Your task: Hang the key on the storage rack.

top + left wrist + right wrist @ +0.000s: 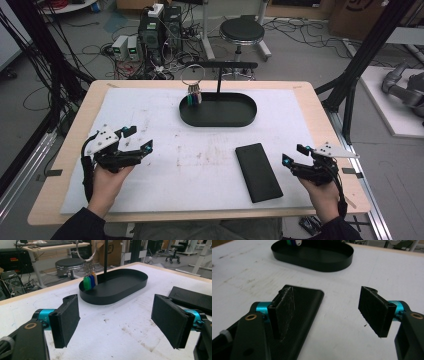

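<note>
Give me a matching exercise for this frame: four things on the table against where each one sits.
Things:
1. oval tray
2. flat black slab
3. key ring with coloured tags
4. left tongs

Places:
A. open above the mat's near left part
B. far middle of the mat
C. at the tray's left end
D. beside the right tongs

Pairs: 1-B, 2-D, 3-C, 4-A
</note>
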The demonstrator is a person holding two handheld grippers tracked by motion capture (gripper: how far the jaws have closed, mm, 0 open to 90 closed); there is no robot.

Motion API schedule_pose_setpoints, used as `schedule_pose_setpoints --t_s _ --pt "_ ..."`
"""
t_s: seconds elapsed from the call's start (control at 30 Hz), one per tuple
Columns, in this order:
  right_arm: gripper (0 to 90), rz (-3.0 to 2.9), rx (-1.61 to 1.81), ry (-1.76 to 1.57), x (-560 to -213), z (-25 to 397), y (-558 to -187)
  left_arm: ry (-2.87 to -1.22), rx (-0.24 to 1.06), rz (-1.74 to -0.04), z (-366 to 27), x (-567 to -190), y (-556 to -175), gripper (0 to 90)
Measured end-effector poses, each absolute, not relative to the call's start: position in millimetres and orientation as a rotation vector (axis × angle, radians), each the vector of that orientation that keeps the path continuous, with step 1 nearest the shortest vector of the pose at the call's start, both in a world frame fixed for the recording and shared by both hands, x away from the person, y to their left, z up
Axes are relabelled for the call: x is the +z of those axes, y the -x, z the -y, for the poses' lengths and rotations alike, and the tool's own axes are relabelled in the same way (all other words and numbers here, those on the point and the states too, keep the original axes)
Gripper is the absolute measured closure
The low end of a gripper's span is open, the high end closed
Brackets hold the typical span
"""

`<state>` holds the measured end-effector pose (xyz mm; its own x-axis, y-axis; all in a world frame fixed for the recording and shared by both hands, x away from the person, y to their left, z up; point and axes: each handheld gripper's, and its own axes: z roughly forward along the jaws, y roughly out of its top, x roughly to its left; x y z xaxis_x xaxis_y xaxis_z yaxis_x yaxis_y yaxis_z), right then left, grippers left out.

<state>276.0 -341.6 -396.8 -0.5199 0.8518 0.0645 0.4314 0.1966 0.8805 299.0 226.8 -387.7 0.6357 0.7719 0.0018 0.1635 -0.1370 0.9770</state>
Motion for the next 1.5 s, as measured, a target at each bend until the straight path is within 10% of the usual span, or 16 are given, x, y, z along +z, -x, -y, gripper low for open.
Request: schedule_pose_setpoints --t_s 1.07,1.5 --pt "49.1 -2.44 1.209 -1.518 -446 332 -244 -1.706 0.619 -0.697 -195 -389 -315 23.0" --pt "78.8 -2.462 1.244 -1.418 -435 329 -253 -1.711 0.623 -0.695 -190 -390 -315 23.0"
